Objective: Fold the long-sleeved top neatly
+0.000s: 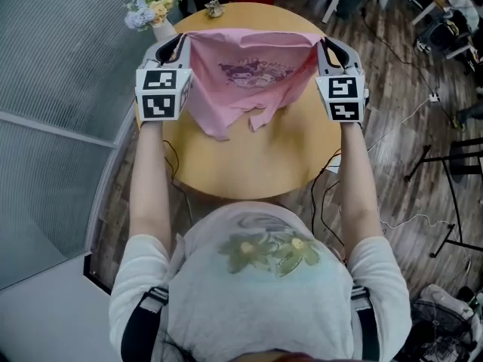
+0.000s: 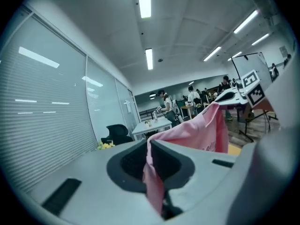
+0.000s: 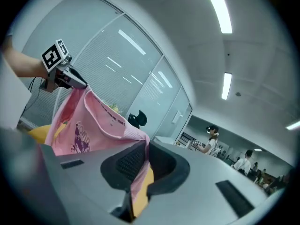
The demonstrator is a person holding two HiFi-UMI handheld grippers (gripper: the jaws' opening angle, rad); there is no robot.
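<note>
A pink long-sleeved top (image 1: 245, 78) with a purple cartoon print hangs stretched in the air above the round wooden table (image 1: 256, 157). My left gripper (image 1: 181, 47) is shut on its left upper edge, and the right gripper (image 1: 324, 50) is shut on its right upper edge. Its lower part droops in loose folds toward the tabletop. In the left gripper view the pink cloth (image 2: 197, 130) runs out from between the closed jaws of that gripper (image 2: 149, 156) toward the other gripper. The right gripper view shows the top (image 3: 89, 125) pinched the same way in the right gripper (image 3: 143, 161).
A vase of flowers (image 1: 153, 7) and a small figurine (image 1: 214, 8) stand at the table's far edge. Glass partitions run along the left. Cables and stands (image 1: 445, 194) lie on the wooden floor at the right. People (image 2: 166, 104) stand far off in the office.
</note>
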